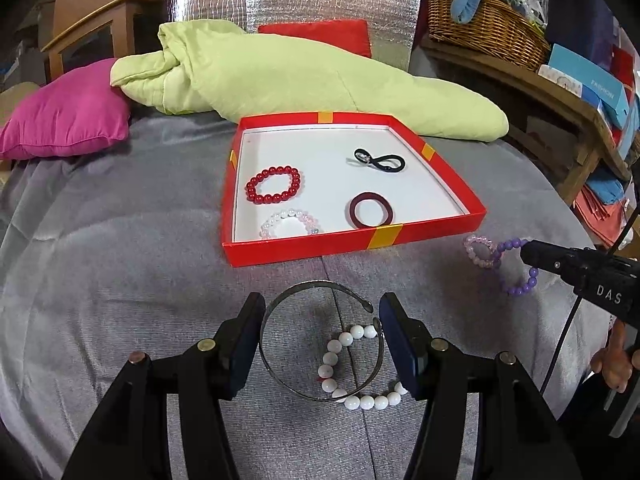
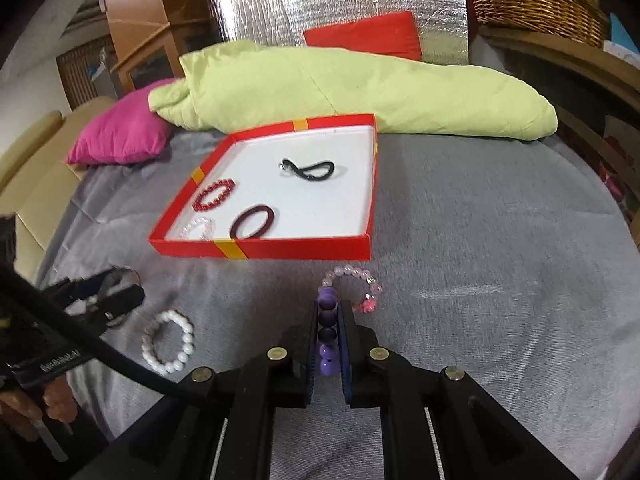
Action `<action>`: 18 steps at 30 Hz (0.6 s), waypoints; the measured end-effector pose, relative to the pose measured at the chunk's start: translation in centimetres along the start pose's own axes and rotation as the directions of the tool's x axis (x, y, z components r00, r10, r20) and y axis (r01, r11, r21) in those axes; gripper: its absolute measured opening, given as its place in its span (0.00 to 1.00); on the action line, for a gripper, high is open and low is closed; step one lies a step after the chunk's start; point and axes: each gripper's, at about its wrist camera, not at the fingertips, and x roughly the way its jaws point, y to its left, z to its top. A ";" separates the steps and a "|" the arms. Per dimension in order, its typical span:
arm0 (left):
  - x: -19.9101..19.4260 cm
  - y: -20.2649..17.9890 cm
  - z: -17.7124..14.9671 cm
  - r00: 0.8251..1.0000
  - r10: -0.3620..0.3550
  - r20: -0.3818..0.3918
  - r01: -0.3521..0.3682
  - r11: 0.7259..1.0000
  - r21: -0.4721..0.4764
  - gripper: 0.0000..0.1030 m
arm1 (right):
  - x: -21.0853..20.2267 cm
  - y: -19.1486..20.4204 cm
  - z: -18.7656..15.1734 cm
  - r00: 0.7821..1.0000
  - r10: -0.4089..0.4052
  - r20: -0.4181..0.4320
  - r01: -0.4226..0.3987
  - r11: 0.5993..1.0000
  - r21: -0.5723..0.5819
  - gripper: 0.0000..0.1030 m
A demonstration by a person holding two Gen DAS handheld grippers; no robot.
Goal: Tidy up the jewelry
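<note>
Purple beads pinched between the pads of the right gripper [image 2: 329, 340], fingers pressed close on the purple bracelet [image 2: 327, 334] at the near middle of the grey blanket [image 2: 480, 272]. Just beyond the fingertips, a pale pink bracelet [image 2: 354, 286] lying on the blanket, touching or overlapping the purple one at its far end. From the left wrist view, same two bracelets seen at the right, with the purple bracelet [image 1: 516, 266] running into the black tip of the right gripper [image 1: 532, 254] and the pale pink bracelet [image 1: 480, 252] just to its left.

Left gripper [image 1: 322, 354] spread wide, holding nothing, one finger on each side of a thin metal bangle [image 1: 320, 340], close to it or perhaps touching. Bangle open at its far right, lying partly over a white bead bracelet [image 1: 352, 376] on the blanket.

Farther away, a shallow red box [image 1: 280, 250] with yellow tape marks and a white floor. Inside: a red bead bracelet [image 1: 274, 184] at the left, a clear and pink bead bracelet [image 1: 288, 222] at the near left wall, a dark red ring band [image 1: 372, 210] near the front wall, a black cord piece [image 1: 378, 159] toward the far right.

Behind the box, a light green quilt [image 1: 280, 76], a magenta cushion [image 1: 68, 116] at the far left, a wicker basket [image 1: 484, 28] at the far right.
</note>
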 end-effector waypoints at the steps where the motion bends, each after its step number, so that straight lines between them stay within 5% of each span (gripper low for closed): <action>1: -0.1 -0.1 0.0 1.000 -0.002 0.004 0.002 1.000 0.002 0.59 | -0.1 0.0 0.1 1.000 0.008 0.003 -0.008 1.000 0.008 0.10; 18: -1.6 1.8 0.6 0.998 -0.044 0.043 0.046 0.998 -0.045 0.59 | -0.4 0.3 1.0 0.990 0.132 0.042 -0.136 0.987 0.090 0.10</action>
